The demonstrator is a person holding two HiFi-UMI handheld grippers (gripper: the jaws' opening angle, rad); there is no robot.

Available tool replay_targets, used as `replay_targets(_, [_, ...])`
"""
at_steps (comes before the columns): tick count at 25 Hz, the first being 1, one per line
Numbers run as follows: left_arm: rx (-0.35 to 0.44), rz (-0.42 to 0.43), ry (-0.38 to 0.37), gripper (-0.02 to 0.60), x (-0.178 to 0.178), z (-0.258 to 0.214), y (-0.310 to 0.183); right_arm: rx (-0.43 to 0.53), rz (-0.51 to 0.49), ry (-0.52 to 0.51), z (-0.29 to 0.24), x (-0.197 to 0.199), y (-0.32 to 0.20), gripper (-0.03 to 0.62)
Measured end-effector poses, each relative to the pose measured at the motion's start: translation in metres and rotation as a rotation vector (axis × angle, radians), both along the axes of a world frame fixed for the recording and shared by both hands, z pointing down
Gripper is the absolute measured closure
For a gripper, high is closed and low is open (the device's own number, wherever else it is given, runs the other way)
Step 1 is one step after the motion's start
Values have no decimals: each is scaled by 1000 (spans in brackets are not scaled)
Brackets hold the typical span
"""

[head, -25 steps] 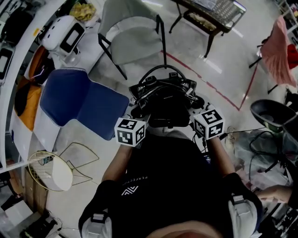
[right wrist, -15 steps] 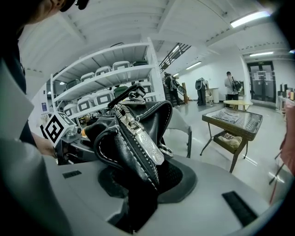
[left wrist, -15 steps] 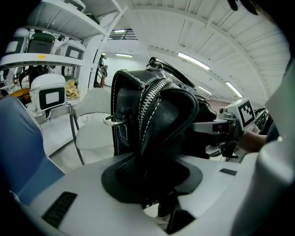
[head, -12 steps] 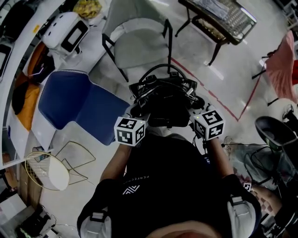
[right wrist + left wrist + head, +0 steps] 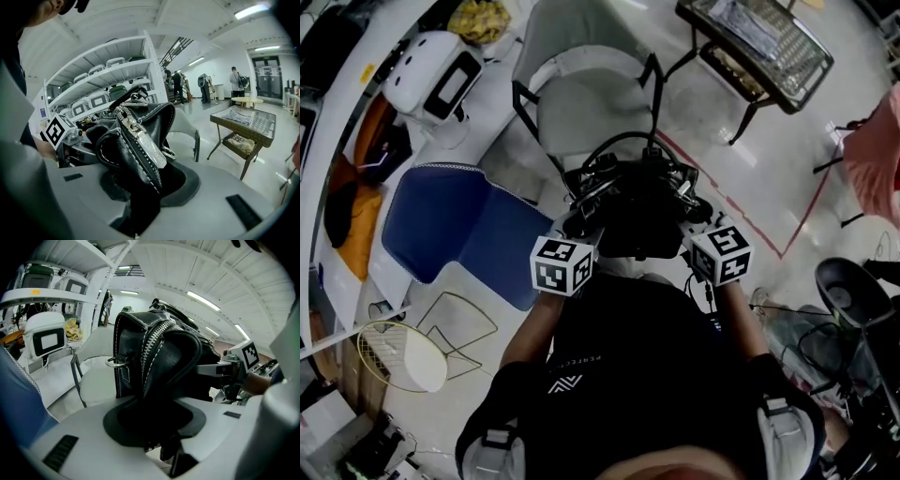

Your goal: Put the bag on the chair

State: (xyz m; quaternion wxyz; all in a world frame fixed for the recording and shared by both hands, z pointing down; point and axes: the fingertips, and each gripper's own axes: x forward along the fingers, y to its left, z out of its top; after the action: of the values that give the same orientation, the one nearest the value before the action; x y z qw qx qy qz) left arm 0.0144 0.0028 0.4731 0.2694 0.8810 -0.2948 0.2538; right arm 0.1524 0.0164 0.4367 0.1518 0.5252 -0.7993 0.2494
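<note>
A black leather bag [image 5: 633, 211] with a zip and a looped handle hangs in the air between my two grippers. My left gripper [image 5: 589, 214] is shut on the bag's left end [image 5: 154, 362]. My right gripper [image 5: 686, 204] is shut on its right end [image 5: 136, 140]. The light grey chair [image 5: 581, 103] with black legs stands just beyond the bag, and the bag's far edge overlaps the seat's front in the head view. The chair seat [image 5: 98, 380] shows to the left behind the bag in the left gripper view. Its backrest [image 5: 187, 129] shows behind the bag in the right gripper view.
A blue padded seat [image 5: 450, 220] lies on the floor at left, with a white device [image 5: 436, 75] behind it. A yellow wire frame [image 5: 394, 352] sits at lower left. A wicker table [image 5: 759, 42] stands at upper right, and a black stool [image 5: 853, 291] at right.
Both grippers have carried the bag towards the grey chair. The chair now sits nearer in the head view, with its seat front right beyond the bag.
</note>
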Motion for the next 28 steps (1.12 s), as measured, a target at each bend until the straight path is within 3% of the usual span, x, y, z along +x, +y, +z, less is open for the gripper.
replay_targets(18, [-18,-1,20,453,-33,4,-114,-16,-22,21,2,-33,-114,474])
replay_targets(28, [-31,-55,61,453,-45,10,-142,-32,-90,69,2,-47,-152,474])
